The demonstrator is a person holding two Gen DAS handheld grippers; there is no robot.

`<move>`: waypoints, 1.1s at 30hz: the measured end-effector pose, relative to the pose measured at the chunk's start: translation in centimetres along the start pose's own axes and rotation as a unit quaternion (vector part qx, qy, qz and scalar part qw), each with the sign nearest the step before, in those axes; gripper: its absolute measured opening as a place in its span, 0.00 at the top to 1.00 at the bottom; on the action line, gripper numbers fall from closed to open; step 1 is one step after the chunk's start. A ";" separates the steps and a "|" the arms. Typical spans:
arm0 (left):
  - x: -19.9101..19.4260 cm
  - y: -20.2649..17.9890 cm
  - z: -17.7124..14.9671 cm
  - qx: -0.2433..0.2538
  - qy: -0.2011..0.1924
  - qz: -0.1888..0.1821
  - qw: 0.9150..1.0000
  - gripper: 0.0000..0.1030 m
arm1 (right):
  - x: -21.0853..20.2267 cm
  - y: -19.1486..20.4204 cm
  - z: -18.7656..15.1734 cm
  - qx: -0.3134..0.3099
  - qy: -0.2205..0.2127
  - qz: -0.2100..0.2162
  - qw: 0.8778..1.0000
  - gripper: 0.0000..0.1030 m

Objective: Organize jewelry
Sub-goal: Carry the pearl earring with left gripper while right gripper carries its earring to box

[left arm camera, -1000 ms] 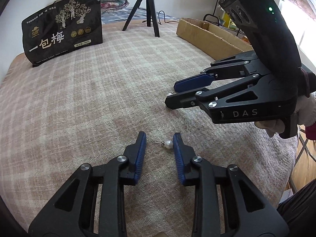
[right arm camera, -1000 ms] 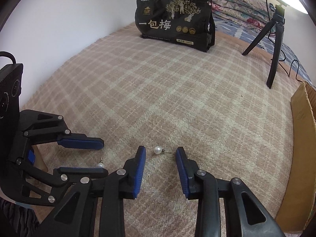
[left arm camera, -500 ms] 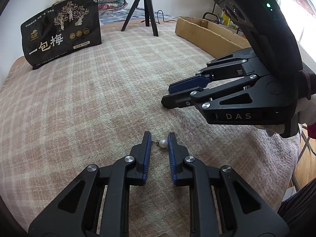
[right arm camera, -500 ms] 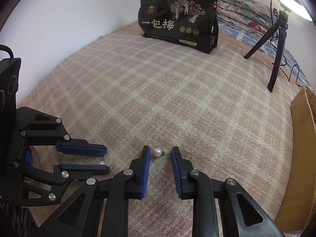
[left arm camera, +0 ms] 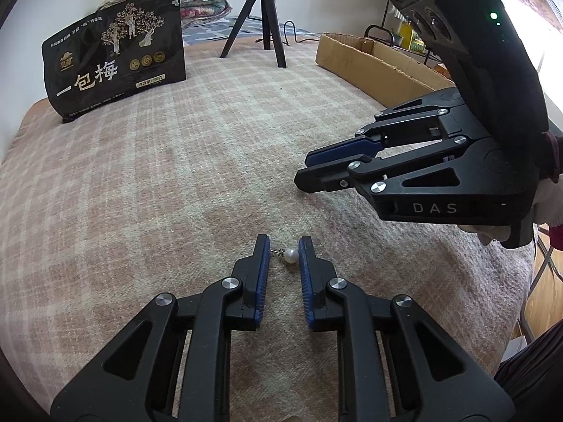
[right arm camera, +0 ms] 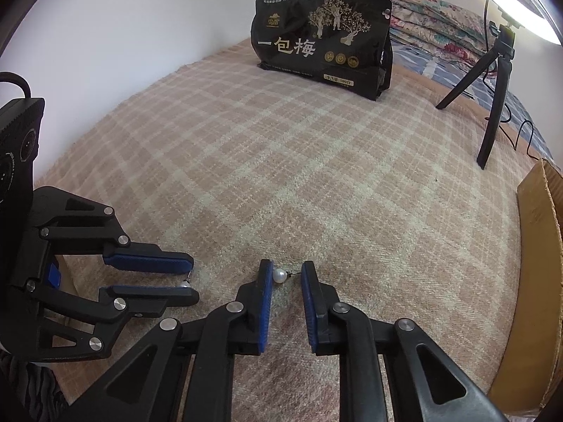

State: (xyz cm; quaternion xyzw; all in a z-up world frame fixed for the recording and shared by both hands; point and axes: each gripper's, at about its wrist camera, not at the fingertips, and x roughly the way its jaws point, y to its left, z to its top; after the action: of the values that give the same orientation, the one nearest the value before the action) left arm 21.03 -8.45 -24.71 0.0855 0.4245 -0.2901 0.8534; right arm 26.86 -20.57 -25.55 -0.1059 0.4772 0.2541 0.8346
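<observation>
Left wrist view: the left gripper (left arm camera: 284, 254) points down at a checked blanket (left arm camera: 147, 190) on a bed. Its two blue pads have just been closing. They are now narrow, and a pearl earring (left arm camera: 290, 255) sits right between them. The pearl touches the right pad (left arm camera: 303, 263) and the thin post reaches the left pad, so the earring looks pinched end to end. The right gripper (left arm camera: 306, 172) hangs close by on the right side, held by a hand in a white glove (left arm camera: 547, 207). Far back stand a black snack bag (left arm camera: 116, 66), a small tripod (left arm camera: 262, 24) and a cardboard box (left arm camera: 373, 63).

Right wrist view: the right gripper's own pads have also just been closing and are now narrow. A second pearl earring (right arm camera: 280, 275) lies between them. The pearl touches the left pad (right arm camera: 266, 281) and the post tip meets the other pad, so it looks held too. On the left side the other gripper shows, with a little white pearl peeking out at its tips.

To do this step well, I think both hands should squeeze softly. The pearls are round and smooth and could pop out sideways. The post is thin and could bend if pushed hard from its end. Lift slowly and straight up, so the post does not catch in the fuzzy blanket. Keep the two grippers apart so they do not bump. Where the earrings should go is not clear from here.
</observation>
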 end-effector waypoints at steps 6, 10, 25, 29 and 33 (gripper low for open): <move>-0.3 -0.1 0.1 -0.003 -0.004 0.005 1.000 0.85 | -1.3 -0.1 0.2 0.002 -0.012 -0.002 1.000 0.85; -1.0 -0.2 0.1 -0.005 -0.009 0.008 1.000 0.85 | -2.6 -0.3 0.2 0.003 -0.020 -0.007 1.000 0.85; -3.5 -1.9 3.3 0.009 -0.043 0.019 0.999 0.85 | -10.0 -3.0 -1.6 0.039 -0.061 -0.038 0.997 0.85; -3.6 -2.7 4.7 0.013 -0.051 0.017 0.998 0.85 | -12.3 -4.1 -2.6 0.054 -0.070 -0.053 0.995 0.85; -3.4 -3.6 6.4 0.015 -0.059 0.010 0.998 0.85 | -14.3 -5.6 -3.7 0.074 -0.077 -0.069 0.992 0.85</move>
State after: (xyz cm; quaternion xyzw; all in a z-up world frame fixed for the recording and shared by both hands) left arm 21.65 -12.45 -17.74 0.0852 0.3679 -0.2924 0.8786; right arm 21.16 -31.51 -15.70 -0.0570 0.4200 0.1674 0.8901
